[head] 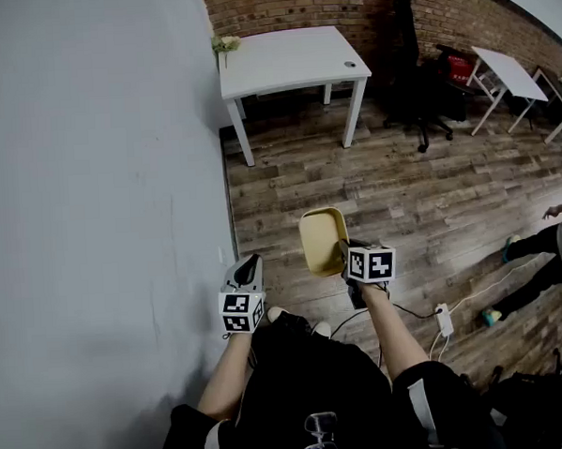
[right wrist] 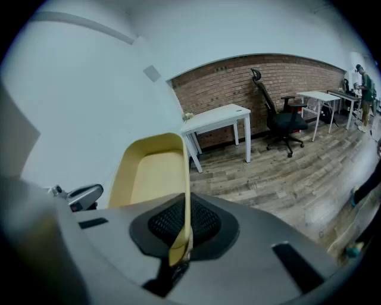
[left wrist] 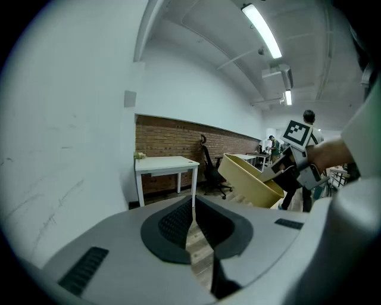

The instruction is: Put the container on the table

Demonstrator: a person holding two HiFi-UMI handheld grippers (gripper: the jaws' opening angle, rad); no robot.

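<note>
A pale yellow container (head: 321, 242) hangs in the air over the wooden floor, tilted on its side. My right gripper (head: 344, 255) is shut on its rim; in the right gripper view the container's wall (right wrist: 186, 196) runs between the jaws. The left gripper view shows the same container (left wrist: 250, 183) off to the right. My left gripper (head: 249, 268) is shut with nothing in it, held lower left beside the white wall. The white table (head: 287, 61) stands far ahead against the brick wall, and shows as the table (right wrist: 215, 119) and the table (left wrist: 164, 164) in the gripper views.
A small plant (head: 224, 44) stands on the table's left corner. A black office chair (head: 417, 90) is right of the table, with another white table (head: 509, 73) further right. A power strip and cable (head: 444, 319) lie on the floor. A person's legs (head: 537, 262) are at right.
</note>
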